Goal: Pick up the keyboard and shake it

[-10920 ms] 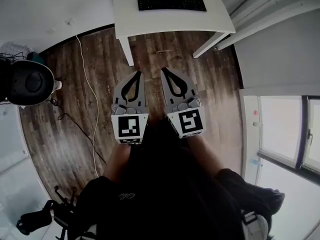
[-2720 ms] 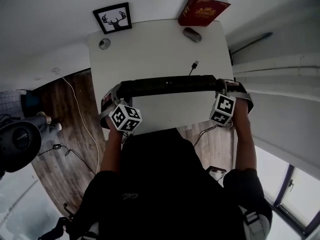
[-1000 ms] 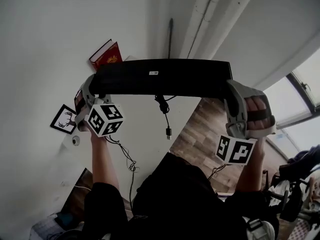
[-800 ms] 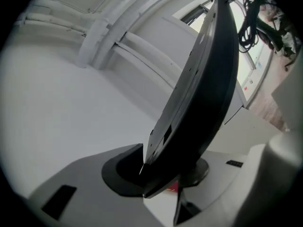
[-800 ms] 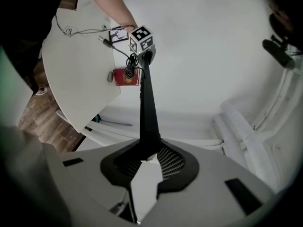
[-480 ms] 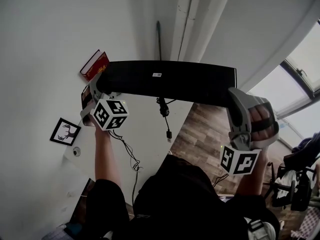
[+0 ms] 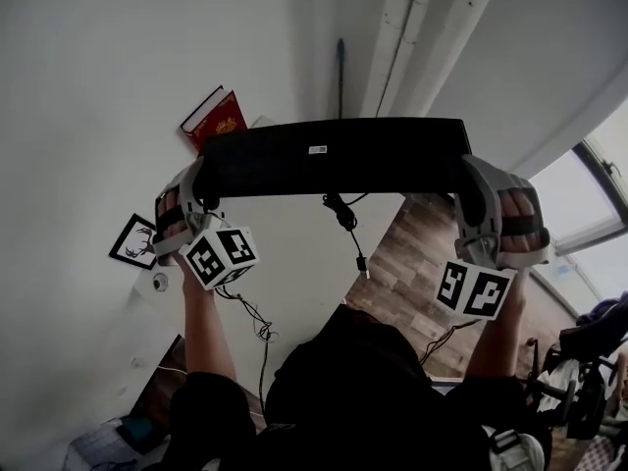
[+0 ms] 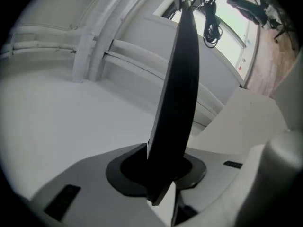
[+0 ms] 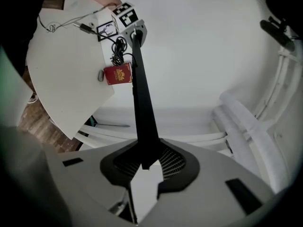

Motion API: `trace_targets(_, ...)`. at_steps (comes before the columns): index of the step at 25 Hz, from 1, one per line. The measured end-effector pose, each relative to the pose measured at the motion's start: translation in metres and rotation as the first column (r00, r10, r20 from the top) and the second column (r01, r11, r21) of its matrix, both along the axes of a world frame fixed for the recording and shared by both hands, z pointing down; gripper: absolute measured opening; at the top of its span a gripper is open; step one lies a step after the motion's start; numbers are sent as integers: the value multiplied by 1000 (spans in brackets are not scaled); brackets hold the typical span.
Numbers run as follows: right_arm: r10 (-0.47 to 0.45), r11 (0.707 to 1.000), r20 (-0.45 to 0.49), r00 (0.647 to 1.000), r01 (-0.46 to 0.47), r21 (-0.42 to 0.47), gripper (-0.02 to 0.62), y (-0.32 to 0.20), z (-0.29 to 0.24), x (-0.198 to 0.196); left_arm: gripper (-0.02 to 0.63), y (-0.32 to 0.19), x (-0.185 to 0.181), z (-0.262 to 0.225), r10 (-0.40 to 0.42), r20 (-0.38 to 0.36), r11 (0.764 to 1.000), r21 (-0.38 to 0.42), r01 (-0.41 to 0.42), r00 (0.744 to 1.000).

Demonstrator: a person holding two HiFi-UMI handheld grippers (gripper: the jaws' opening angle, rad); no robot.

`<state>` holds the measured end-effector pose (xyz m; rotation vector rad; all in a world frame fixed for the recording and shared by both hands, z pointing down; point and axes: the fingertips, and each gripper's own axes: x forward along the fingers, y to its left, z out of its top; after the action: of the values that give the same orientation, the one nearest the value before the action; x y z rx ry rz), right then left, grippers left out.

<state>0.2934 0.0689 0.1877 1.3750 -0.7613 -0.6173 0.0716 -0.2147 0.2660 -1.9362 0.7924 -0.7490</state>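
The black keyboard (image 7: pixel 334 155) is up in the air above the white table (image 7: pixel 294 263), underside toward the head view and roughly level. My left gripper (image 7: pixel 201 183) clamps its left end; the jaws are closing tighter, with the keyboard's edge (image 8: pixel 182 79) between the pads. My right gripper (image 7: pixel 469 183) is shut on the right end, and the board (image 9: pixel 142 108) runs edge-on away from its pads. The cable (image 7: pixel 345 226) hangs loose from the middle of the keyboard. In their own views the left gripper (image 8: pixel 158 174) and the right gripper (image 9: pixel 149 167) both press on the board's thin edge.
A red book (image 7: pixel 221 116) stands at the table's far side by the white wall. A framed deer picture (image 7: pixel 137 241) and a small round object (image 7: pixel 159 282) sit at the table's left. White pipes (image 7: pixel 392 37) run along the wall. Wooden floor (image 7: pixel 422 253) lies to the right.
The keyboard stays clamped at both ends. Its right end dipped half a second ago and has come back up to level. The hanging cable has swung to the right.
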Motion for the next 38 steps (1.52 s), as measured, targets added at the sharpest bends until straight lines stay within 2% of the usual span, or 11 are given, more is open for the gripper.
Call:
trace_targets(4,-43,999,23,999,43,-3,101,-41,6,4,95,10,-50,-4,-87,38,996,40,85,996)
trace_targets(8,-113,993,51,992,114,-18,101,-90,19,-10,94,13,-102,-12,-199,63,978,72,195,978)
trace_targets(11,-184,982,74,980,186,-21,101,-133,30,-26,95,21,-143,-16,-276,65,959,85,270,959)
trace_targets(13,-257,965,95,962,260,-22,101,-168,38,-41,97,31,-172,-20,-345,68,936,93,338,936)
trace_targets(17,-417,906,131,899,423,-20,101,-240,55,-85,100,53,-227,-27,-486,75,872,119,476,871)
trace_targets(21,-523,846,158,838,533,-26,101,-286,67,-124,104,73,-258,-41,-543,71,834,154,529,837)
trace_targets(26,-693,704,211,690,710,-8,101,-350,79,-206,107,110,-301,-51,-664,64,742,181,646,745)
trace_targets(29,-750,636,238,617,772,2,101,-367,85,-243,109,134,-311,-58,-716,67,692,202,693,695)
trace_targets(33,-795,575,245,555,818,14,101,-379,105,-269,109,146,-317,-42,-781,84,622,202,757,619)
trace_targets(38,-829,526,222,514,850,-2,101,-381,123,-295,109,148,-343,-13,-846,101,533,133,836,524)
